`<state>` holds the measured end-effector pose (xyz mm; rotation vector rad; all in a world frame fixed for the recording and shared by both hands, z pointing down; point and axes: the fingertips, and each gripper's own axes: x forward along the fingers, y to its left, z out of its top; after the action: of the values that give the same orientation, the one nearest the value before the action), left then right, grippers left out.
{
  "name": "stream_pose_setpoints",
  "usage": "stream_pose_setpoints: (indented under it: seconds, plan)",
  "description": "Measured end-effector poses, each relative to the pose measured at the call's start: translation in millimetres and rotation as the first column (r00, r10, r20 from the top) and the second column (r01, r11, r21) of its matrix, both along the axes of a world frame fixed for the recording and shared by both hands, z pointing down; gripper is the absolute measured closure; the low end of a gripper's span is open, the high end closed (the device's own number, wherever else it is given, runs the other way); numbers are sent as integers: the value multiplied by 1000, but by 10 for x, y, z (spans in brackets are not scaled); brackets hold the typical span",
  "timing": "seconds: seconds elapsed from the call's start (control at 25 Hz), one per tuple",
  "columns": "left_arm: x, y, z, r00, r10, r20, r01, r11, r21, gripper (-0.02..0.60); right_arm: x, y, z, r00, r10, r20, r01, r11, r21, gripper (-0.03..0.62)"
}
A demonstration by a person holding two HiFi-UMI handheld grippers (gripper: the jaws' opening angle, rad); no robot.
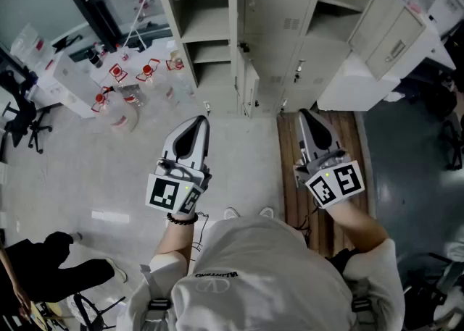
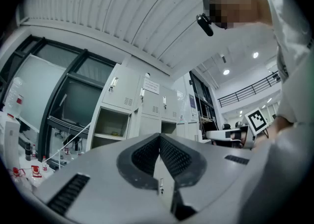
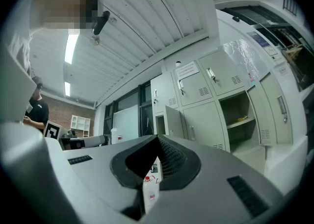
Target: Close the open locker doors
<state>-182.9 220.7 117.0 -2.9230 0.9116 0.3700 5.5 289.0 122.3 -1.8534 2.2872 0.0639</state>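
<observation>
I hold both grippers, left (image 1: pixel 201 122) and right (image 1: pixel 307 115), closed and empty mid-frame; lockers (image 1: pixel 275 25) above stand open.

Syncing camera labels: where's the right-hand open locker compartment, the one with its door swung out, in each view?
Head view: open compartment, top right.
Left gripper view: open compartment, small and dark, frame centre.
Right gripper view: open compartment, right of centre.
Shared landmark: closed door immediately left of it.
</observation>
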Motion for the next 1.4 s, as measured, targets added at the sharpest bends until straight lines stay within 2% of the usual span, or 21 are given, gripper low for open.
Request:
stream_pose_setpoints:
  seconds: [0.32, 0.52, 0.88, 1.04, 1.16, 1.4]
  plan:
    - [-83, -43, 127, 1000, 4, 16, -3, 1000, -20, 577, -86, -113, 47, 1000, -19, 14, 19, 1000, -11, 583]
    - [-237, -163, 248, 1000, 9, 18, -8, 999, -39, 577, -259, -349, -38, 1000, -6, -21, 6, 1000, 9, 583]
    - [-184, -380, 621, 997, 4, 80, 3, 995, -96, 577, -427, -669, 41, 1000, 17, -12, -17, 1000, 1, 583]
    - [-117, -482, 737, 994, 1, 110, 15, 989, -145, 577, -412, -790, 80, 1000, 11, -16, -11, 1000, -3, 582]
    - [-2, -600, 773, 995, -2, 104, 15, 991, -130, 577, -377, -911, 116, 1000, -4, -11, 4, 1000, -5, 580]
    - [397, -926, 836, 989, -24, 143, 42, 991, -127, 577, -200, -1238, 285, 999, -50, 4, 50, 998, -29, 579]
